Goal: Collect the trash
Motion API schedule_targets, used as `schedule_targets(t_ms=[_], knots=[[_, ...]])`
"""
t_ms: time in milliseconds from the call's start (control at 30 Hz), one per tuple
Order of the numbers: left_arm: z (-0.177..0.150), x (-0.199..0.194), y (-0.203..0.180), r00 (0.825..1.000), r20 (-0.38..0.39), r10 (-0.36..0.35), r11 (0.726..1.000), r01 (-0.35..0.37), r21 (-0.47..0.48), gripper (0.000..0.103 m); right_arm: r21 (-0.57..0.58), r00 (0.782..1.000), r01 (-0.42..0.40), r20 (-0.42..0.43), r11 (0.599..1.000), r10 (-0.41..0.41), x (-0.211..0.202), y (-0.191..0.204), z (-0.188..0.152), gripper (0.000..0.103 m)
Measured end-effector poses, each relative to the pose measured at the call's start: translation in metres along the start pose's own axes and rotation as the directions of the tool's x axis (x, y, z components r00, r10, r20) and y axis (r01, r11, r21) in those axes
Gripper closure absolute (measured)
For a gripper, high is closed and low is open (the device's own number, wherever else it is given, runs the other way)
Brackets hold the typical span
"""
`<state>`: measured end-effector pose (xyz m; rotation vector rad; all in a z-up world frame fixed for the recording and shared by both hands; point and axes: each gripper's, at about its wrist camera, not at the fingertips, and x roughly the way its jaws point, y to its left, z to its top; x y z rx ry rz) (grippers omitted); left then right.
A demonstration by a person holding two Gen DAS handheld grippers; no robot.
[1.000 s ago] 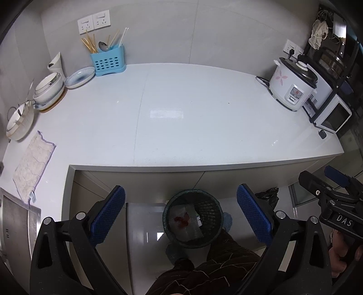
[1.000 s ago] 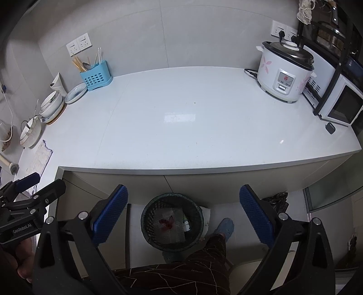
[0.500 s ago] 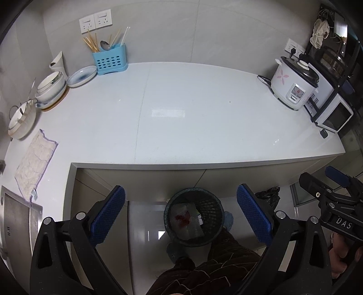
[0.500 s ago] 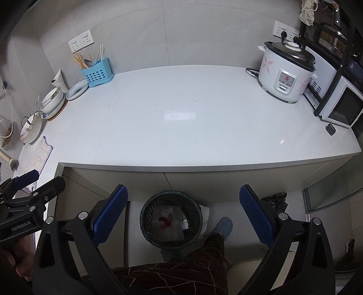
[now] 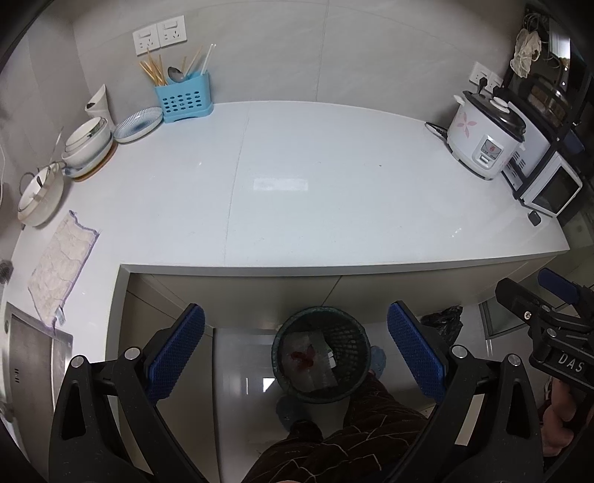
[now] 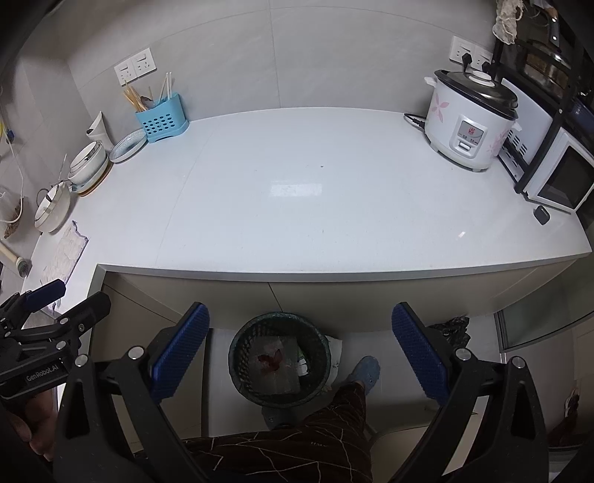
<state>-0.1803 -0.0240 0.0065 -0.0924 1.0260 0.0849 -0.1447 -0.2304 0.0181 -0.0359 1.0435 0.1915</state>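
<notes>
My left gripper and right gripper have their fingers wide apart, holding nothing. The round dark mesh bin sits on the floor near me, with crumpled red-stained paper inside.

- Walls: large pale grey tiles; a double socket plate at upper left, another socket pair at upper right.
- Table: white L-shaped top with a seam line; a rectangular light reflection sits near the middle.
- Cabinet fronts: pale, below the table edge.
- Floor: glossy light tiles.
- Black metal rack: at the right end, holding a white oven.
- Steel sink: at the far left edge.
</notes>
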Motion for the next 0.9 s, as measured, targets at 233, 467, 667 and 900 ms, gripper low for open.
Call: schedule_targets(t_ms=[233, 467, 667, 900], knots=[[0.0009, -0.0037, -0.0006, 1.0, 0.03, 0.007, 1.0, -0.006, -0.004, 0.006, 0.001, 1.0, -0.002, 0.0, 1.0, 0.002, -0.0001, -0.0019, 0.0007, 0.008], [0.0004, -0.0034, -0.0017, 1.0, 0.026, 0.005, 1.0, -0.005, 0.003, 0.006, 0.002, 1.0, -0.002, 0.0, 1.0, 0.002, 0.0004, -0.0044, 0.0004, 0.008], [0.0, -0.0012, -0.0004, 1.0, 0.017, -0.002, 1.0, 0.002, -0.009, 0.006, -0.007, 1.0, 0.002, 0.014, 1.0, -0.002, -0.0026, -0.0029, 0.0021, 0.008], [-0.0013, -0.001, 0.0011, 1.0, 0.011, -0.013, 0.999, 0.014, -0.03, 0.006, -0.001, 1.0, 0.0, 0.017, 1.0, 0.0, -0.0031, -0.0032, 0.0018, 0.008]])
